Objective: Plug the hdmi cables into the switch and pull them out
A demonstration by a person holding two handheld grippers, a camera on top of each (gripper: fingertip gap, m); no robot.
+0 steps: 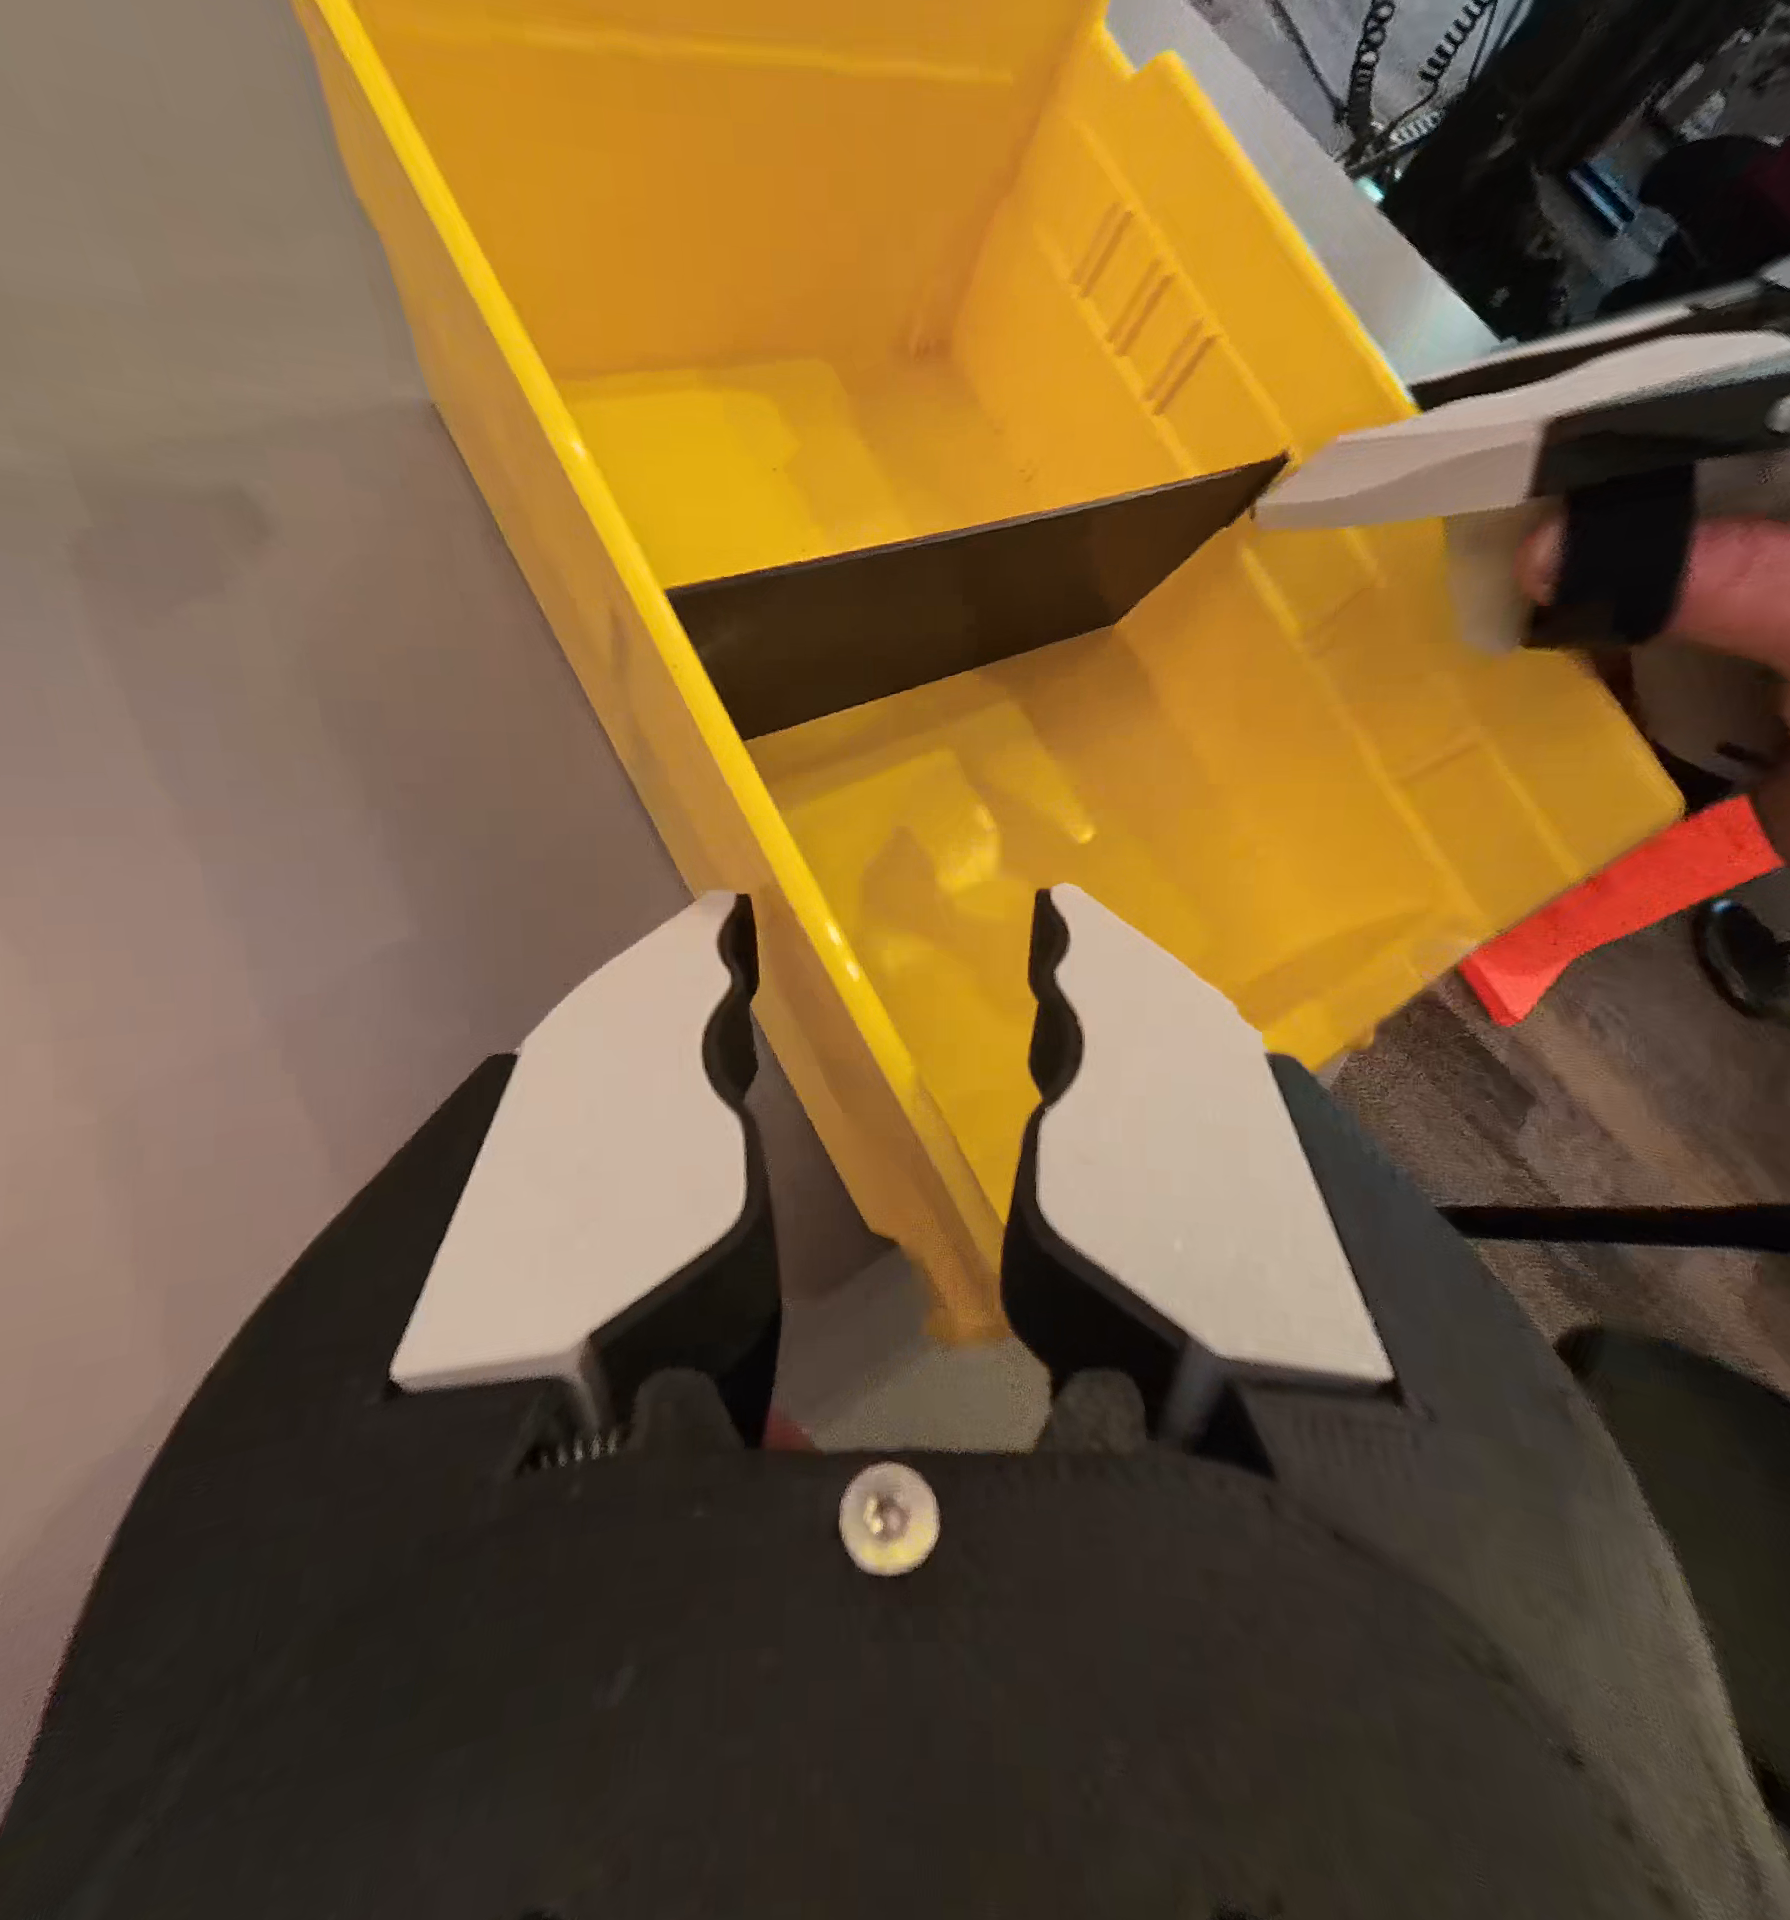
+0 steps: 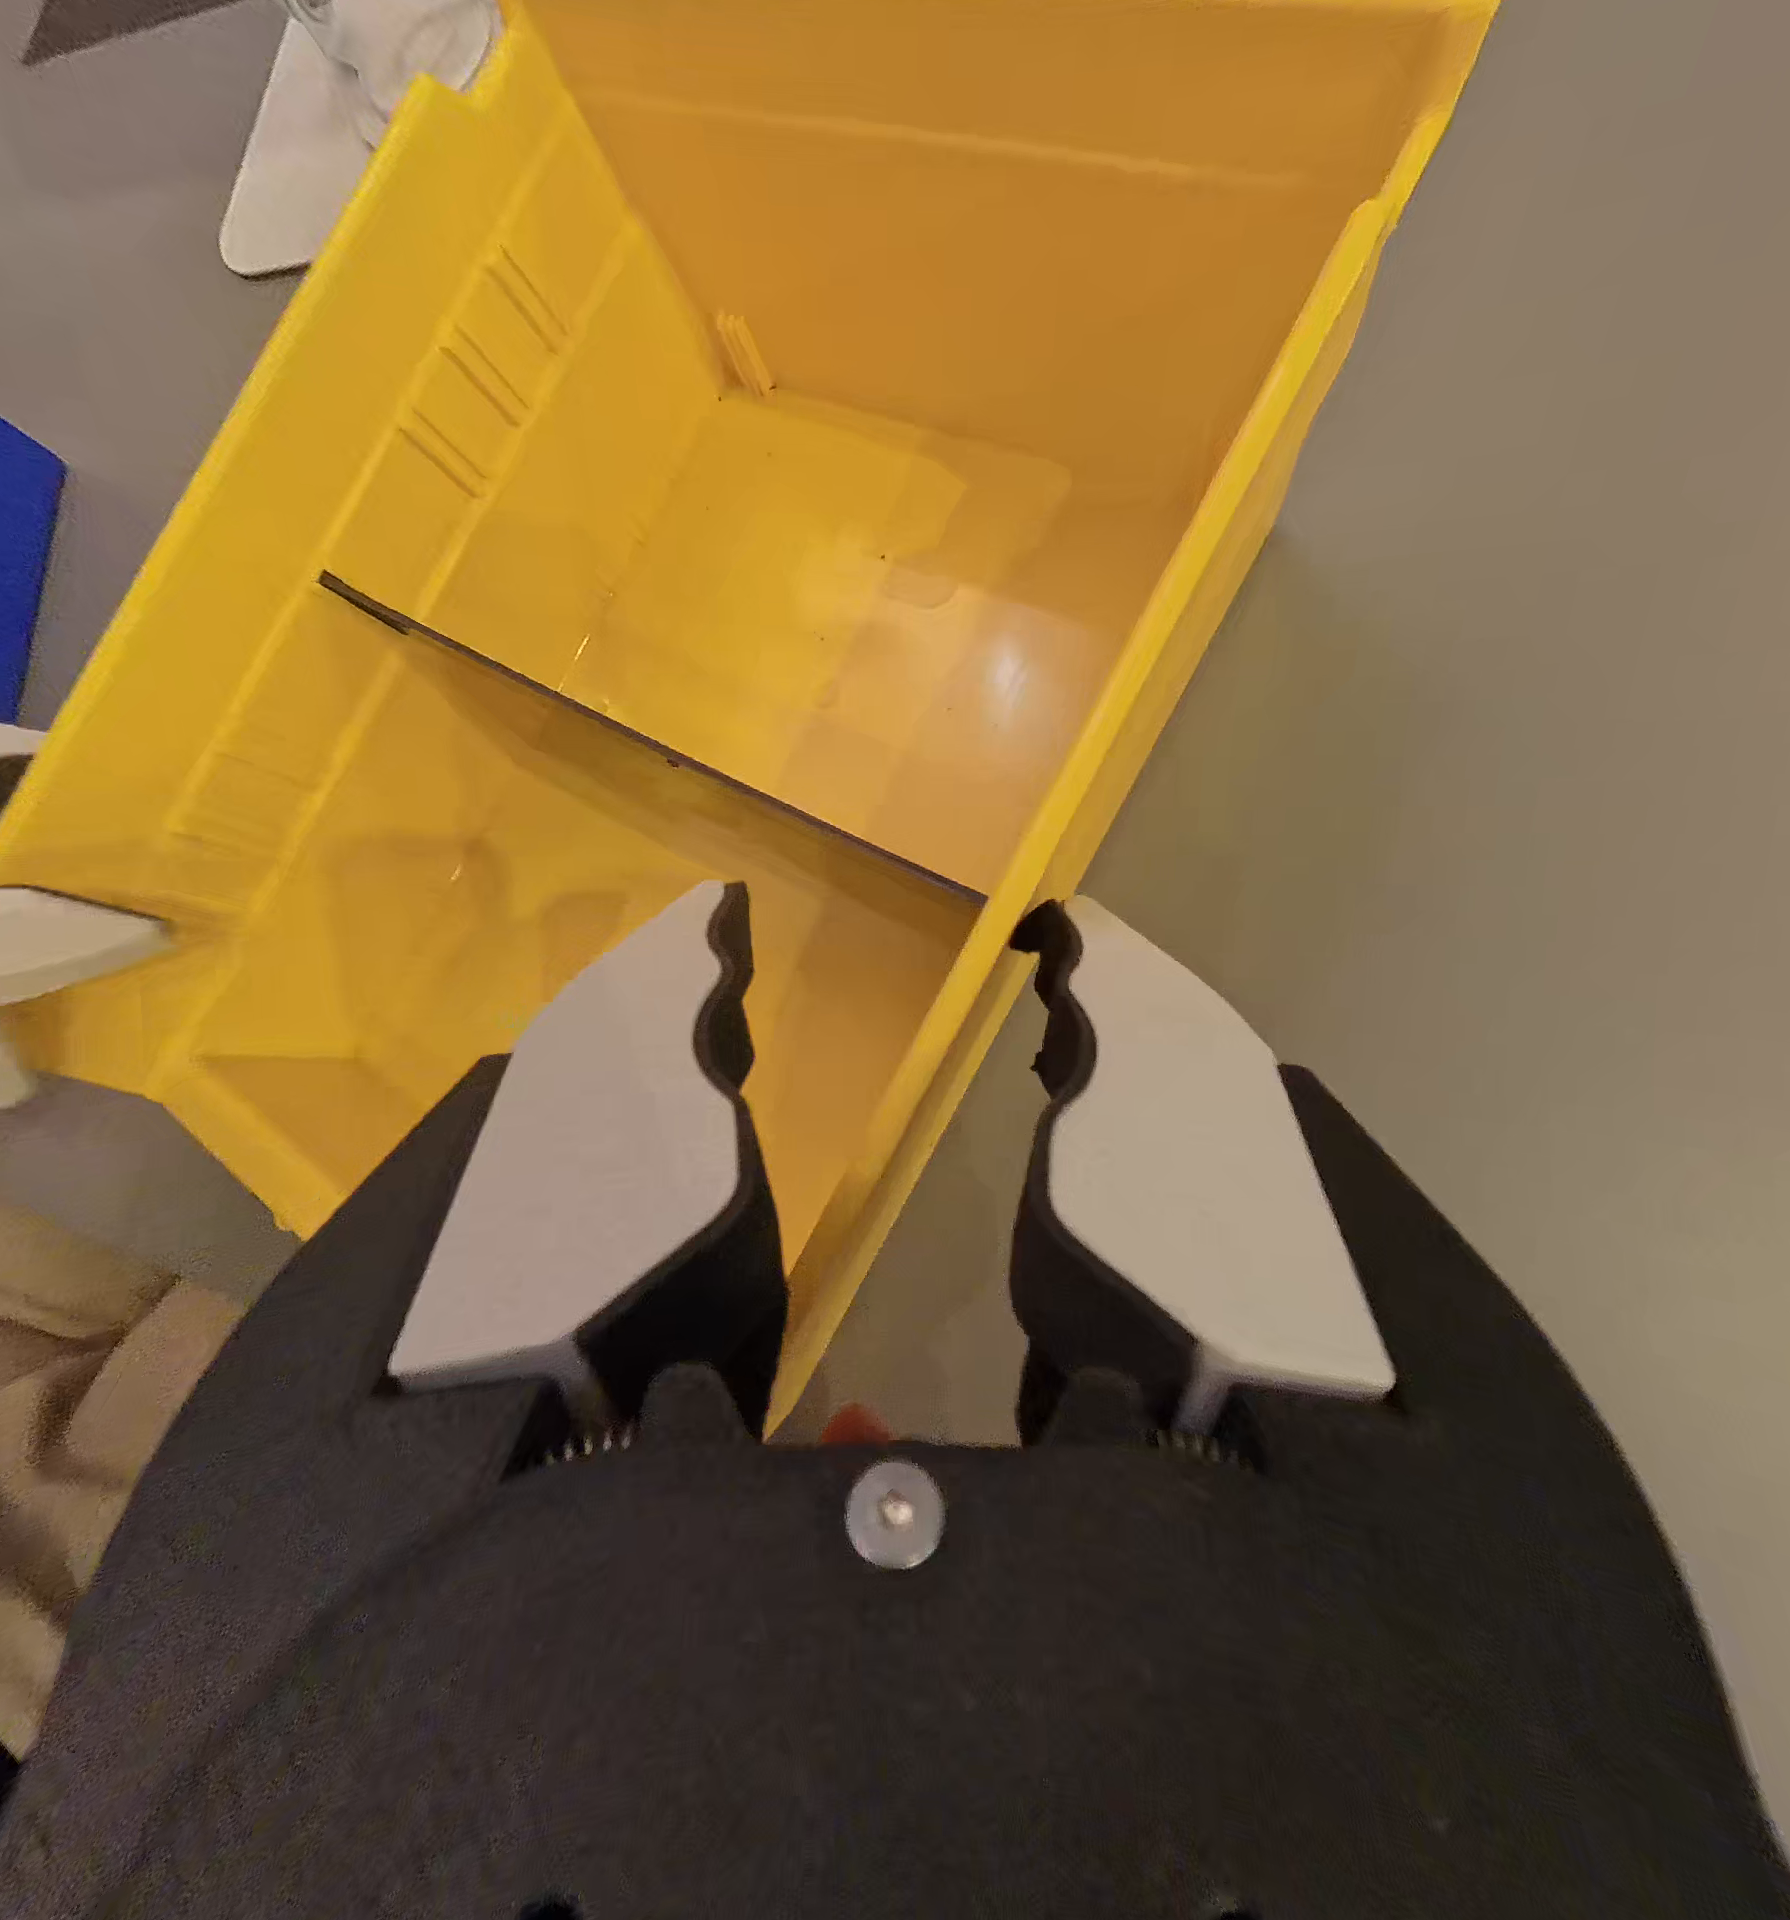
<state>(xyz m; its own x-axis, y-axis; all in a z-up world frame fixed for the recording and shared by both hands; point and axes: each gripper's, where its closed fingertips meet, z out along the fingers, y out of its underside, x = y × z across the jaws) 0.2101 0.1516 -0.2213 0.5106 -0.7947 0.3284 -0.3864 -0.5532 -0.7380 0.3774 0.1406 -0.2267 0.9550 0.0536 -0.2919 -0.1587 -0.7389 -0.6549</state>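
On the grey table [image 1: 195,727] in front of me stands a yellow plastic bin [image 1: 766,208], and no cables or switch show in either of my views. The bin is a long open trough of glossy yellow plastic, with ribbed and slotted side walls and a thin black divider [image 1: 932,613] set across it that splits it into two compartments; both compartments look bare. Its long axis runs away from me, and in the left wrist view it slants from near right to far left.

My left gripper [image 1: 893,914] straddles the bin's left wall near the close end: one finger stands outside over the table, the other inside the near compartment, and the rim runs up between them. The jaws stand apart, not pressed onto the wall.

My right gripper [image 2: 896,904] does the same on the opposite long wall, just at the point where the divider meets it. One finger is inside the bin, the other outside over the table, jaws apart with the yellow rim between them. In the left wrist view my right hand [image 1: 1743,623] grips its handle beside the bin's right wall, with an orange block [image 1: 1618,904] on the floor beyond.
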